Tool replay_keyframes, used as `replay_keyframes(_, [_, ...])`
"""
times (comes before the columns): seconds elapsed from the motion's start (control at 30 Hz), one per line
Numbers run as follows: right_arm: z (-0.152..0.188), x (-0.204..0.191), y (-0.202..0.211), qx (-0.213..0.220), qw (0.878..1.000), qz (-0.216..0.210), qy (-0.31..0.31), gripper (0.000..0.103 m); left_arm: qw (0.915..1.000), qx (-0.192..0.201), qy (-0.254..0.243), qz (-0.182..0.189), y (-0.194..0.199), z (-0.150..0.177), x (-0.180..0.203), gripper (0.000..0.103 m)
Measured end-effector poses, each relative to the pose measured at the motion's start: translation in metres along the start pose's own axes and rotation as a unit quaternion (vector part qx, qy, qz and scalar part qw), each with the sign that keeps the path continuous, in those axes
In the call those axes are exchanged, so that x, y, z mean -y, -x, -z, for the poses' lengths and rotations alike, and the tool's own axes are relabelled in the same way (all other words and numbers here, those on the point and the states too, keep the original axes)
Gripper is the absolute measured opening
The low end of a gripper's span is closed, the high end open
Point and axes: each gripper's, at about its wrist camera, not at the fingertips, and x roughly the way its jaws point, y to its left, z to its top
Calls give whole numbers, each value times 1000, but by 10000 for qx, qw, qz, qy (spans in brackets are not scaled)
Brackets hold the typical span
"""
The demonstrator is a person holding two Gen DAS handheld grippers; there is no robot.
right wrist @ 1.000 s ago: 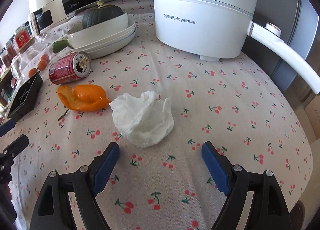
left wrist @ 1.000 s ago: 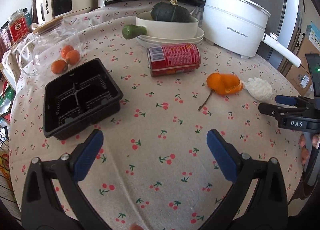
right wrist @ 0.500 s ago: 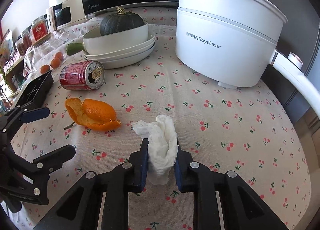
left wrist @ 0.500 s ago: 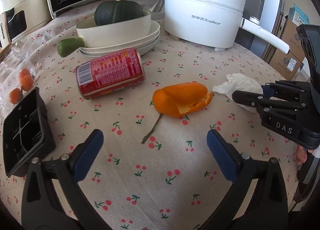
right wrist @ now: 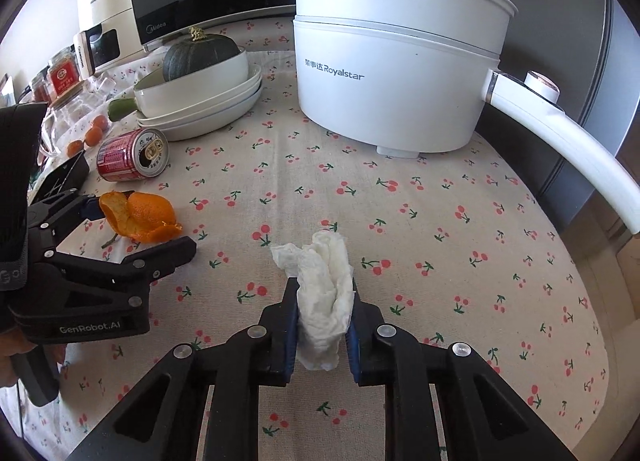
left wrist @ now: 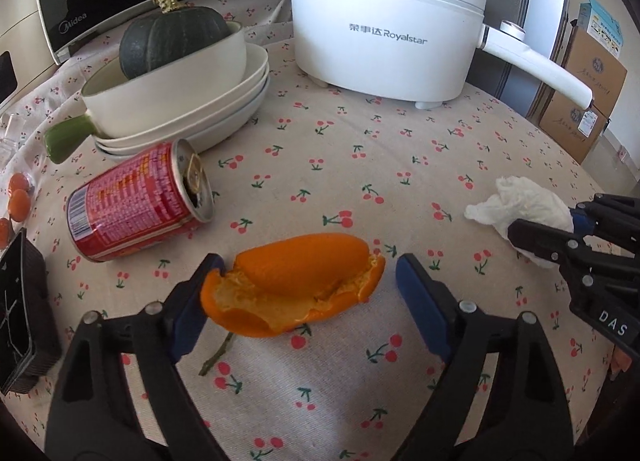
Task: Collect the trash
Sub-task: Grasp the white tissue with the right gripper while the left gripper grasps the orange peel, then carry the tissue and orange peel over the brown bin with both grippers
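Observation:
A curled orange peel (left wrist: 296,281) lies on the cherry-print tablecloth (left wrist: 360,165), between the blue pads of my left gripper (left wrist: 308,301). Its jaws are closing; the left pad is at the peel's edge and a gap remains on the right. My right gripper (right wrist: 322,301) is shut on a crumpled white tissue (right wrist: 324,273), which sticks out above the pads. The left wrist view shows that tissue (left wrist: 516,205) at the right. A red drink can (left wrist: 132,213) lies on its side left of the peel. The right wrist view has the peel (right wrist: 148,213) and left gripper (right wrist: 140,227) at the left.
A white electric pot (left wrist: 384,21) with a long handle stands at the back. Stacked cream bowls (left wrist: 180,101) hold a dark green squash. A black plastic tray (left wrist: 20,301) and small oranges (left wrist: 18,201) sit at the far left. Cardboard boxes (left wrist: 584,89) stand beyond the table's right edge.
My left gripper has travelled right, from beside the black tray to around the orange peel, and its jaws have narrowed. My right gripper has shut on the tissue and shifted with it.

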Motion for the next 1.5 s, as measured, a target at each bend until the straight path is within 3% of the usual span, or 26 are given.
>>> replay_keyframes(0.1, [2, 5, 3, -6, 10000, 0, -56, 20, 10000, 33, 6, -40, 2, -2, 1, 67])
replay_keyframes(0.27, [3, 4, 12, -7, 10000, -2, -52, 20, 9999, 76, -71, -100, 12, -3, 3, 52])
replay_keyframes(0.3, [3, 3, 14, -6, 10000, -7, -26, 20, 9999, 85, -46, -86, 15, -3, 3, 41])
replay_keyframes(0.37, [4, 0, 22, 8, 10000, 18, 57, 20, 10000, 54, -29, -15, 22, -2, 3, 31])
replay_keyframes(0.87, [14, -8, 101, 262, 9995, 185, 50, 20, 9997, 136, -46, 218, 86, 30, 16, 24])
replay_keyframes(1.5, [78, -3, 183, 354, 9988, 320, -137, 20, 9960, 339, -473, 686, 165, 80, 65, 21])
